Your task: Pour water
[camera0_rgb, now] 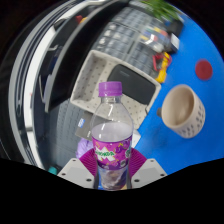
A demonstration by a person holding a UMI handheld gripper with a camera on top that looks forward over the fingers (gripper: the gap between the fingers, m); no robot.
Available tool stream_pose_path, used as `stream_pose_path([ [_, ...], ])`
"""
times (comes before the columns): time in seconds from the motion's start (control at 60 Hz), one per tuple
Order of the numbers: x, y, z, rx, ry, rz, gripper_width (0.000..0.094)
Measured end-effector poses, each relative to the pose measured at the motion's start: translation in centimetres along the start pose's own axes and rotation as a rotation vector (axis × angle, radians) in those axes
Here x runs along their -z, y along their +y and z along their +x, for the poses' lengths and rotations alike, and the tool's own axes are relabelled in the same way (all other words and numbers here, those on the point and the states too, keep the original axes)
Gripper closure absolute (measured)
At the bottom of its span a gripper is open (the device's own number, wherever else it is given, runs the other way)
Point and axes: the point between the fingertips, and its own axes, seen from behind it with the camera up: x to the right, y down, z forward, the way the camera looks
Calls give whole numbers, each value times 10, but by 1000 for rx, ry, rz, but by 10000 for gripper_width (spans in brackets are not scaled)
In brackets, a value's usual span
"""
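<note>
A clear plastic water bottle [111, 130] with a purple cap and a purple-green label stands upright between my fingers. My gripper [112, 170] is shut on the bottle at its label, with a magenta pad pressing each side. The left fingertip [82, 160] and the right one [141, 162] show beside the label. Beyond the fingers to the right, a beige paper cup [183, 108] sits upright on the blue table [185, 145], its mouth open. The bottle looks raised above the table and hides what lies directly behind it.
A white basket-like tray [100, 70] holding a black slab lies beyond the bottle. Farther back are a grey keyboard-like grid [120, 35], small colourful items [160, 60] and a red round sticker [204, 70]. A dark curved edge borders the table at the left.
</note>
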Motion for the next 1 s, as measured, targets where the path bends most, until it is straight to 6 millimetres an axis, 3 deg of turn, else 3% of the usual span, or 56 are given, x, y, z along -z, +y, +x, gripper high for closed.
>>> stream_pose_path([
  [0.167, -8, 0, -2, -328, -44, -35, 564],
  [0.383, -13, -19, -7, -616, -89, -48, 564],
  [0.617, -16, -29, 5, -884, -85, -35, 564],
  [0.817, -12, -21, 10, -834, -49, -73, 562],
  [0.883, -8, -18, 9, -714, -45, -90, 563],
  [1.0, 4, -38, -9, -371, -38, -129, 562],
])
